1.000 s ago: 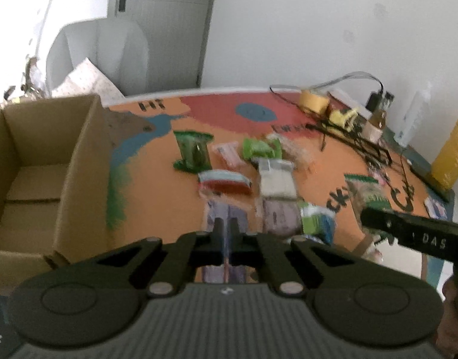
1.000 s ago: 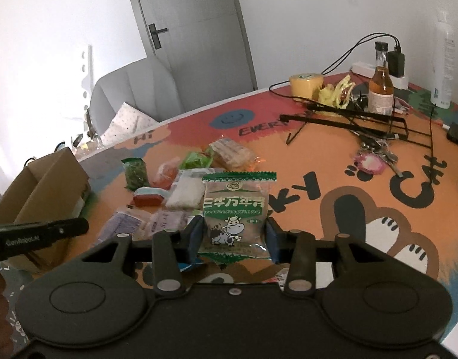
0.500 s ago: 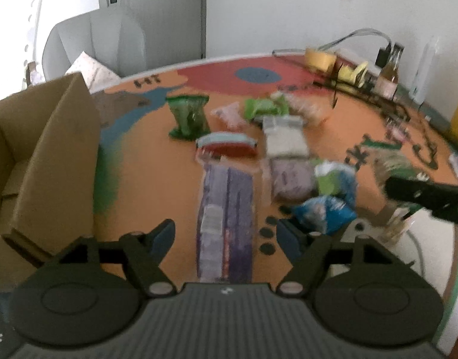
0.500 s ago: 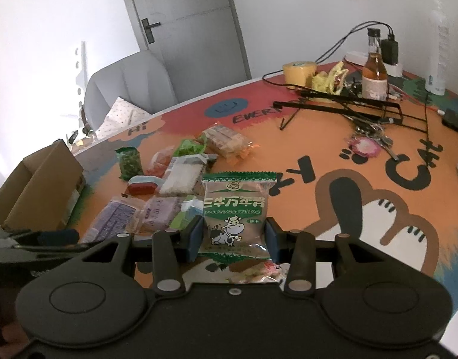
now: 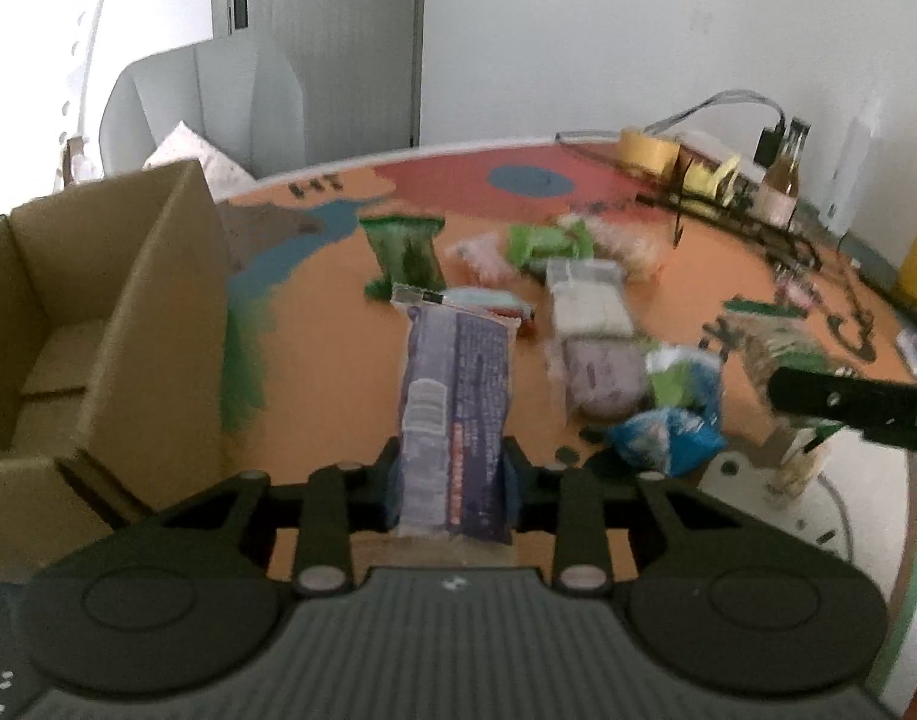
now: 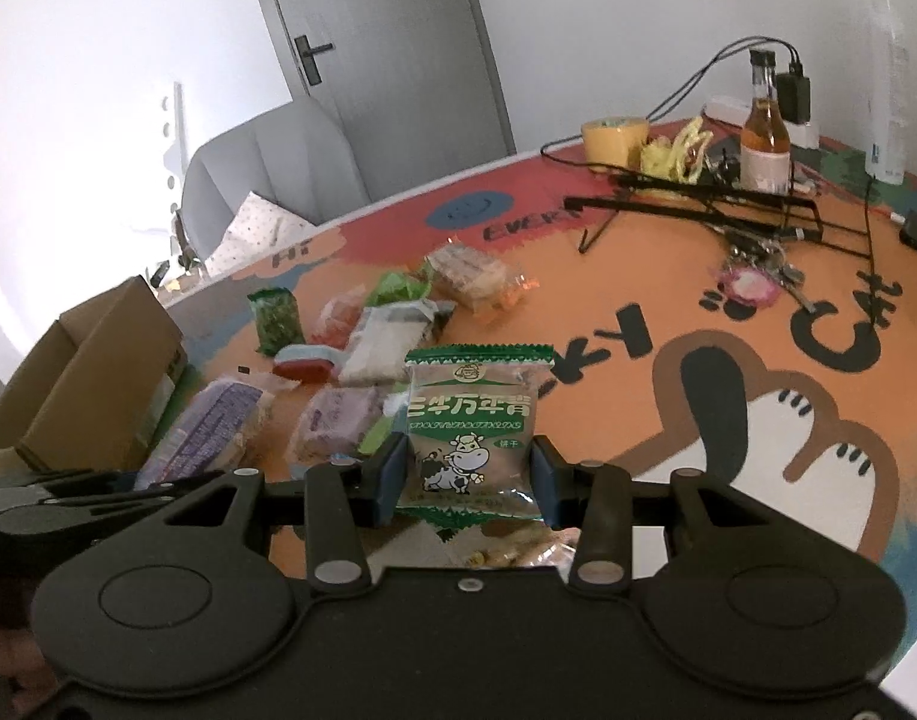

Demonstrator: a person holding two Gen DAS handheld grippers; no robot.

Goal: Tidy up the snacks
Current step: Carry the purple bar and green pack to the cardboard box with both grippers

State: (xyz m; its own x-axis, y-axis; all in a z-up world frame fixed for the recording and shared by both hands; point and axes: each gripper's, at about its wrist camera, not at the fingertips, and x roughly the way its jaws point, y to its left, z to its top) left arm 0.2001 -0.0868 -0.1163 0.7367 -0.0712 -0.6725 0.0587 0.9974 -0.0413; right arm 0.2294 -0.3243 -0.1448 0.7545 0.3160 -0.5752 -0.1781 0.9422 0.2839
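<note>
Far left at nine o'clock in the left wrist view sits the open brown cardboard box, its flaps up and its floor bare, on the edge of the round table with the orange cartoon-print cover. Next across, dead centre, the left gripper has the long purple-blue plastic snack packet between its black fingers; the jaws are closing narrow on its near end, pads at both of its sides, and the packet runs away toward twelve o'clock, its far end close to the red-and-pale-blue packet. At eleven o'clock from there stands the dark green pouch, upright. Moving right, at one o'clock lie the pale rice-coloured packet and, nearer, the mauve packet, with the blue crinkled bag at three o'clock.

Over in the right wrist view, the right gripper is clamped at middling width on the green-and-brown biscuit packet with the cartoon cow, held upright above the table. At two o'clock, well apart, the amber glass bottle stands beside the yellow roll of tape and the black wire rack.
</note>
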